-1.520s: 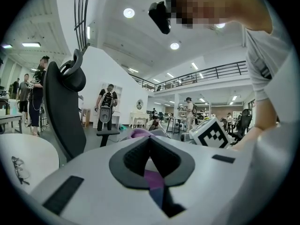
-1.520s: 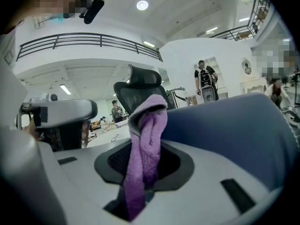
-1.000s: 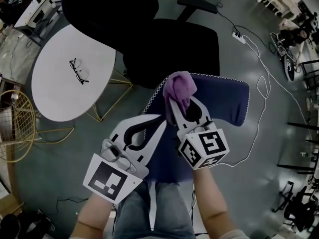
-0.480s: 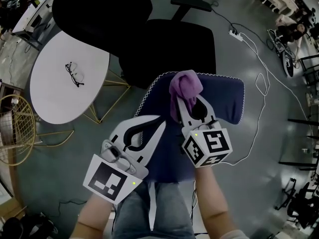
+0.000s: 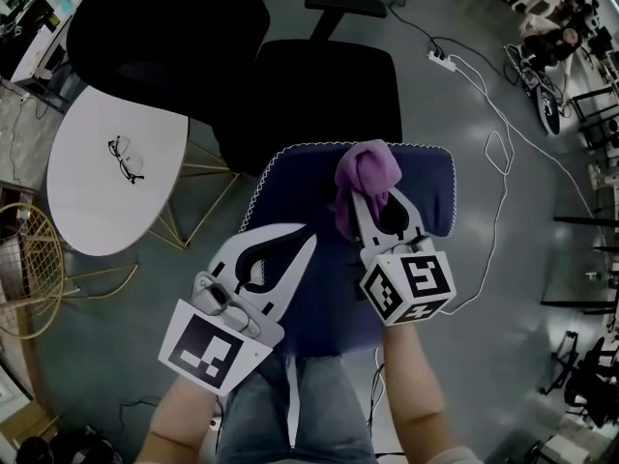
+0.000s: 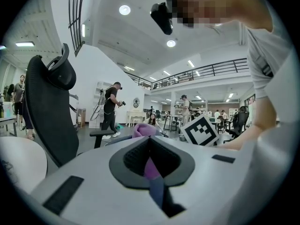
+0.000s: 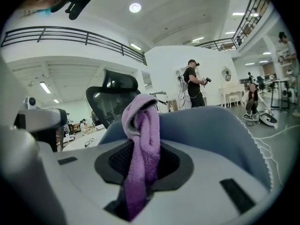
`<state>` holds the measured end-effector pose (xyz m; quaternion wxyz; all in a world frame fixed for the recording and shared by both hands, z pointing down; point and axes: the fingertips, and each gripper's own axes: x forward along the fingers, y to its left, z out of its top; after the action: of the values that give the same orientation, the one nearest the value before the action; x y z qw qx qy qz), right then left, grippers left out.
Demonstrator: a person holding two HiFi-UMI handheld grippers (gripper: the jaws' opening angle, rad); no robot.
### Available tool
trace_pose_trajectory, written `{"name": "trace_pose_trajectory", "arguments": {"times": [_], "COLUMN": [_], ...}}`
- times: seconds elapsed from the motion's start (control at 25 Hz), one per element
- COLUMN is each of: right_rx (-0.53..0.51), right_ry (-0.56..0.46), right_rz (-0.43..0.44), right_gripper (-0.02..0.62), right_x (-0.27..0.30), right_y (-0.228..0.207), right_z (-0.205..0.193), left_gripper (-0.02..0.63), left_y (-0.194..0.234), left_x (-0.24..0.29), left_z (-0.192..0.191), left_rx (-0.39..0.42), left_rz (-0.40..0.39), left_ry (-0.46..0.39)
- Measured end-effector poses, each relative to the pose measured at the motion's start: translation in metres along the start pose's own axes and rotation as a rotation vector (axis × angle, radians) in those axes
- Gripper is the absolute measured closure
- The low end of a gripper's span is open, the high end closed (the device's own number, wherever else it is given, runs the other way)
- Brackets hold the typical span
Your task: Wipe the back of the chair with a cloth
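Seen from above, a person's jeans-clad legs (image 5: 290,409) are nearest. Just beyond, the left gripper (image 5: 305,235) has its jaws pressed together with nothing between them and sits over the left side of a dark blue chair (image 5: 430,196) edged in white stitching. Beside it, the right gripper (image 5: 372,206) pinches a purple cloth (image 5: 368,170), which bunches up past the jaw tips and lies against the top edge of the chair's back. Farther off stands a black office chair (image 5: 319,85). To its left, glasses (image 5: 126,159) lie on a round white table (image 5: 87,201).
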<state>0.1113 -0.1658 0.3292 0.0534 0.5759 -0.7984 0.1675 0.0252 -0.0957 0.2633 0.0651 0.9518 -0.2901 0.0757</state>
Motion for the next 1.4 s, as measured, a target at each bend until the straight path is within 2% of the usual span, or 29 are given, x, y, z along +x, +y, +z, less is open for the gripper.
{"name": "trace_pose_trajectory", "arguments": {"times": [0.88, 1.16, 1.4], "right_rx": [0.066, 0.017, 0.024], "right_ry": [-0.014, 0.002, -0.005], "right_rz": [-0.229, -0.254, -0.277], "right_gripper": [0.492, 0.492, 0.494], "right_x": [-0.046, -0.056, -0.060], "right_y": [-0.120, -0.137, -0.145], "right_z": [0.004, 0.006, 0.006], "left_gripper": [0.594, 0.594, 0.594], "left_y": [-0.017, -0.021, -0.018], "left_x": [0.039, 0.046, 0.046], "left_z": [0.005, 0.005, 0.004], "left_rx": [0.004, 0.008, -0.003], "left_rz": [-0.060, -0.070, -0.065], "left_ry": [0.004, 0.011, 0.007]}}
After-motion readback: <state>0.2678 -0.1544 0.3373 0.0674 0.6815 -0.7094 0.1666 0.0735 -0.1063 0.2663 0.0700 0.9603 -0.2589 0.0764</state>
